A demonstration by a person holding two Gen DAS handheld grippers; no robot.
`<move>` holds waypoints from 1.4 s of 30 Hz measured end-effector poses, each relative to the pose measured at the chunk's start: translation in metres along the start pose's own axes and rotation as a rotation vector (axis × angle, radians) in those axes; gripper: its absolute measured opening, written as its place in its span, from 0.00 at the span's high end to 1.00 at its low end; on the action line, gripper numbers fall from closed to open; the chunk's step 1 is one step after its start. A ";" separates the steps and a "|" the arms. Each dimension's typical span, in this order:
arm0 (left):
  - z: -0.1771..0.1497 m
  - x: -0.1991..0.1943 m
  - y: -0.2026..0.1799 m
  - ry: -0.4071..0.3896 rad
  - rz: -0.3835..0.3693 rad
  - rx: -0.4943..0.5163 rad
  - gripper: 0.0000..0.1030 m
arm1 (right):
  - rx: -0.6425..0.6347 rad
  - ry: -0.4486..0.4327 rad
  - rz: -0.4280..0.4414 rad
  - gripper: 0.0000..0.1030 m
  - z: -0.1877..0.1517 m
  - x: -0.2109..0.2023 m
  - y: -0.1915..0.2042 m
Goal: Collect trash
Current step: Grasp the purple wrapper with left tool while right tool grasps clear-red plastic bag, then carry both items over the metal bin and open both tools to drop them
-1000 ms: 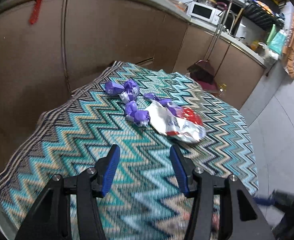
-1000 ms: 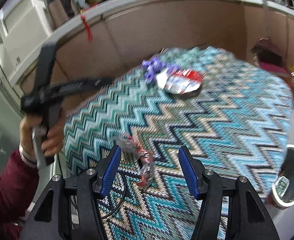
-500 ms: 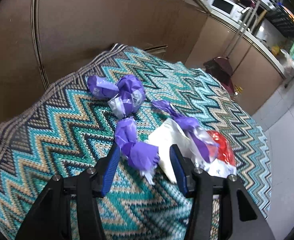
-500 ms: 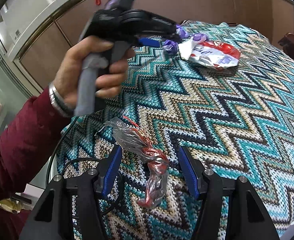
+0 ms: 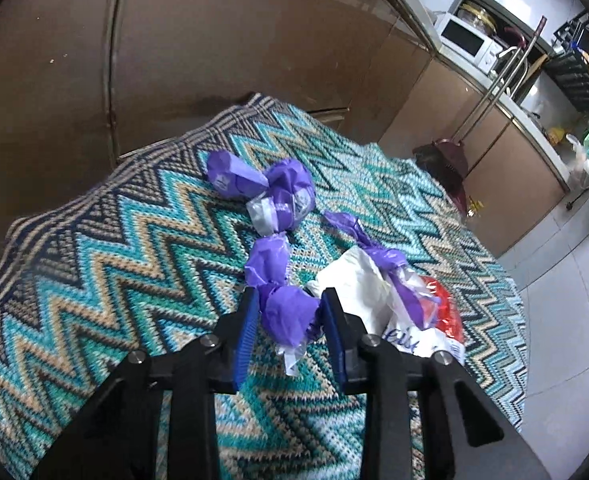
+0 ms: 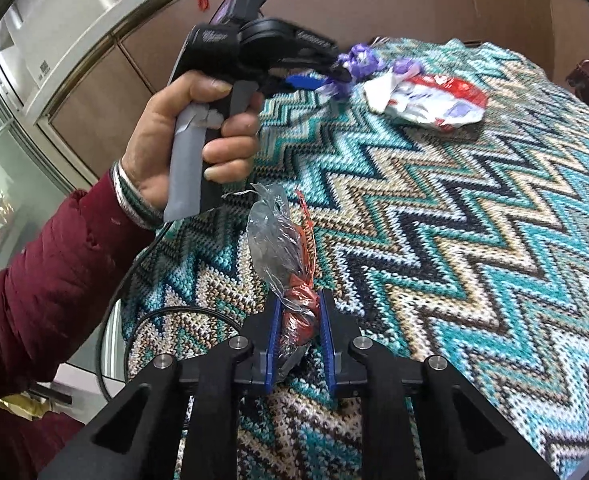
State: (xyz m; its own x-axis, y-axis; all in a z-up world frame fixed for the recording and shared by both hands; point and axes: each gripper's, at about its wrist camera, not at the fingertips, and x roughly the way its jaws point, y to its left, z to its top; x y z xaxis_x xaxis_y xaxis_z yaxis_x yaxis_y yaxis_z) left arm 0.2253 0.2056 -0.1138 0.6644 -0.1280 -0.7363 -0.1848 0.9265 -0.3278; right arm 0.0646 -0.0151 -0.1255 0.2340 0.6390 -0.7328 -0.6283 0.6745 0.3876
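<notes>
My left gripper point(image 5: 290, 316) is closed around a crumpled purple wrapper point(image 5: 288, 314) on the zigzag-patterned tablecloth point(image 5: 94, 264); both pads touch it. More purple wrappers point(image 5: 278, 196) lie beyond it, and a white and red snack bag point(image 5: 406, 312) lies just right. My right gripper point(image 6: 299, 328) is shut on a clear and red plastic wrapper point(image 6: 284, 256) near the table's near-left edge. The left gripper point(image 6: 322, 76) shows in the right wrist view, held by a hand, at the purple wrappers point(image 6: 360, 60).
Brown cabinet fronts point(image 5: 214, 48) stand behind the table. A dustpan and broom point(image 5: 450, 160) lean at the far right by a counter with a microwave point(image 5: 468, 40). The snack bag point(image 6: 426, 98) lies far across the cloth. A black cable point(image 6: 142, 320) hangs by the table's left edge.
Both grippers have narrowed: the left one onto the purple wrapper, the right one onto the clear and red wrapper. The left gripper has moved further forward over the table.
</notes>
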 end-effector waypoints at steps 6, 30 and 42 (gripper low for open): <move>-0.007 -0.047 0.000 -0.054 0.002 0.018 0.71 | 0.039 -0.100 -0.036 0.83 -0.006 -0.044 -0.012; -0.097 -0.104 -0.238 0.035 -0.304 0.367 0.72 | 0.436 -0.381 -0.391 0.83 -0.118 -0.233 -0.162; -0.178 -0.004 -0.417 0.232 -0.404 0.579 0.72 | 0.613 -0.361 -0.510 0.83 -0.144 -0.251 -0.273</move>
State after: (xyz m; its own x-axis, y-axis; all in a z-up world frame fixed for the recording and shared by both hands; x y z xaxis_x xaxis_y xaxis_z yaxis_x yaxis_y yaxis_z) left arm 0.1709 -0.2431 -0.0793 0.4179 -0.5100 -0.7518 0.4952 0.8217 -0.2822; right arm 0.0702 -0.4133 -0.1280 0.6634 0.2135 -0.7172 0.1019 0.9237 0.3692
